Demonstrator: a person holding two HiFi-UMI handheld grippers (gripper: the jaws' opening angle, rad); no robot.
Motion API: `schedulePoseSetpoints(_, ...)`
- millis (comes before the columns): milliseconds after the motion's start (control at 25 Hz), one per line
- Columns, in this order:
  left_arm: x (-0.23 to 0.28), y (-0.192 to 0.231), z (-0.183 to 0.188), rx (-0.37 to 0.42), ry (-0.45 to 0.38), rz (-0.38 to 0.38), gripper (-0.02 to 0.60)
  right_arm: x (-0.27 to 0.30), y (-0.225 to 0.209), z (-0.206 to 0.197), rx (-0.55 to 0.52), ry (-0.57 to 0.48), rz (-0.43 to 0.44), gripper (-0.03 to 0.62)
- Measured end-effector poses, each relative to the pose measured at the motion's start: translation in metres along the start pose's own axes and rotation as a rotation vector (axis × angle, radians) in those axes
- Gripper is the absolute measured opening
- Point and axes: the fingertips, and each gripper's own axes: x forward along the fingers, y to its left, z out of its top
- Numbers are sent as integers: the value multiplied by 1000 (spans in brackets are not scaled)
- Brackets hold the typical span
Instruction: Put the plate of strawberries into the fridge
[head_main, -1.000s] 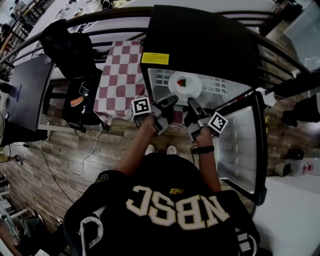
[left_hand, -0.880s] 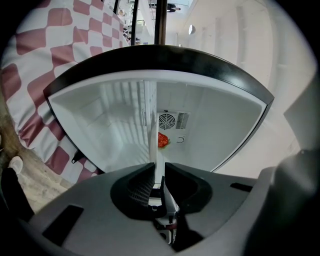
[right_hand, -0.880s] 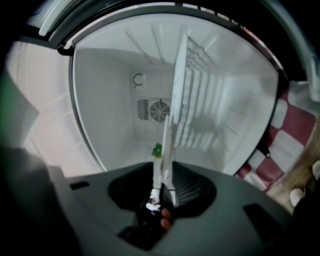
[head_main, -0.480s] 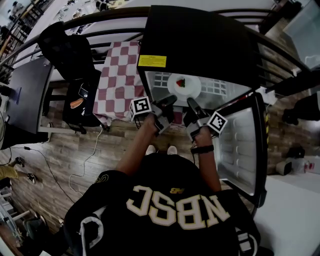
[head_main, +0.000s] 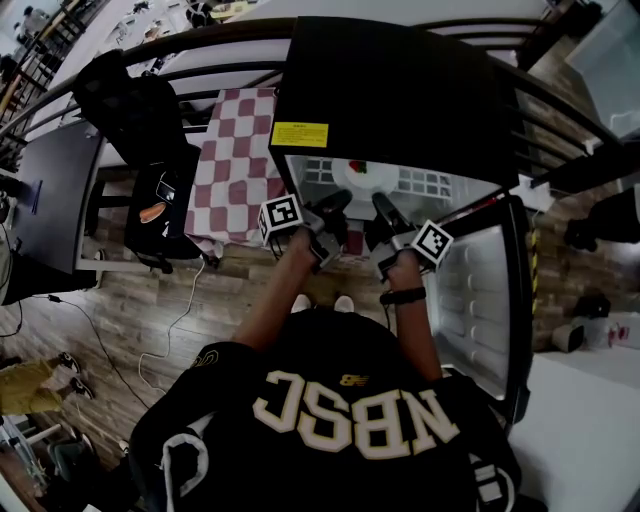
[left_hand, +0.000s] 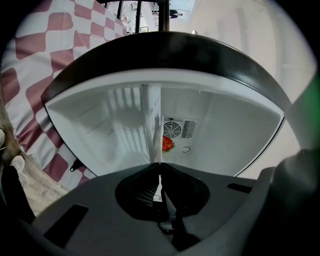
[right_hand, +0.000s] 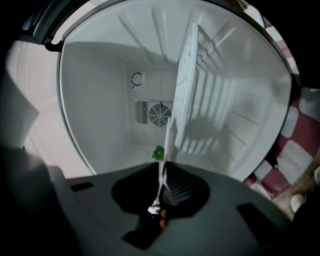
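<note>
A white plate (head_main: 372, 180) carrying a red strawberry (head_main: 361, 167) is halfway inside the open black fridge (head_main: 400, 90), over its white wire shelf (head_main: 425, 183). My left gripper (head_main: 338, 203) is shut on the plate's near-left rim. My right gripper (head_main: 380, 205) has just been closing, with the near-right rim between its jaws, and now grips it. The left gripper (left_hand: 159, 165) view shows the plate (left_hand: 156, 125) edge-on, the strawberry (left_hand: 167, 143) behind it. In the right gripper (right_hand: 162, 167) view the thin rim (right_hand: 165, 140) runs between the jaws, with a green leaf (right_hand: 158, 153) beside it.
The fridge door (head_main: 480, 290) stands open to the right. Left of the fridge is a table with a red-and-white checked cloth (head_main: 235, 150), then a black chair (head_main: 150, 160) and a dark desk (head_main: 50, 190). A cable (head_main: 160, 320) trails over the wooden floor.
Both grippers have carried the plate forward, so the fridge's top edge now covers its far part. More of the fridge's black top fills the head view.
</note>
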Motion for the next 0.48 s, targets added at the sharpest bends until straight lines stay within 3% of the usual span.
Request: schedulePoseSetpoints(480,13,-4,15,-5,-56,-5,29,17,3,13,10,-15,0,41)
